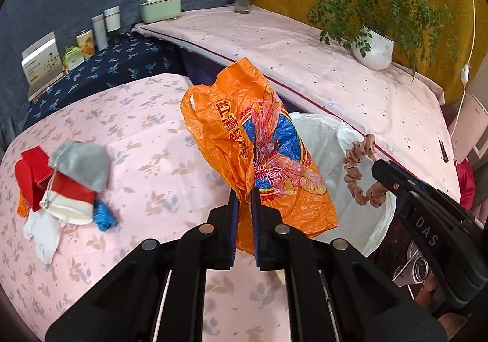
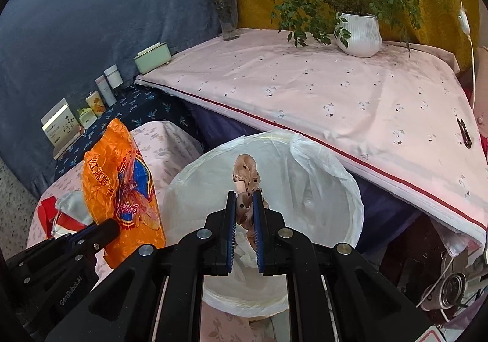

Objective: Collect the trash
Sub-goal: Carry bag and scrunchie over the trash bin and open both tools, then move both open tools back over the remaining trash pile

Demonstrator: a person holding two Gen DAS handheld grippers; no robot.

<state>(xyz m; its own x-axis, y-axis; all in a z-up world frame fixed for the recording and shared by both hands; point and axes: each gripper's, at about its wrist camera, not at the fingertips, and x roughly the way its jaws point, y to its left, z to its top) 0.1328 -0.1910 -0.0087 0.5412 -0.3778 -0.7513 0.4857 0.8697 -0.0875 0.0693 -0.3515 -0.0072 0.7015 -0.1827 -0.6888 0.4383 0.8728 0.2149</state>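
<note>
Left tool (image 1: 244, 194) clamped on orange bag (image 1: 259, 144) at desk (image 1: 146, 140) edge, right tool (image 2: 246, 194) clamped on scrunchie (image 2: 247, 177) above open lined bin (image 2: 320, 165), trash pile (image 1: 65, 183) at nine o'clock, raised pink-covered surface (image 2: 335, 92) crowding the bin from two o'clock

Orange bag (image 1: 244, 140): thin plastic film, glossy, heavily crinkled, printed. Bin liner (image 2: 320, 165): translucent white plastic, smooth with soft folds. Scrunchie (image 1: 360, 171): matt gathered cloth, dotted. Left tool (image 1: 244, 198): matt black plastic body, bright metal rivets, ribbed blue pads. Desk (image 1: 146, 134) cover: matt woven cloth, leaf print. Grey pouch (image 1: 82, 163): soft matt fabric. Plant pot (image 2: 358, 34): glossy white, ribbed, looks ceramic. Vase (image 2: 228, 20): clear glass.
</note>
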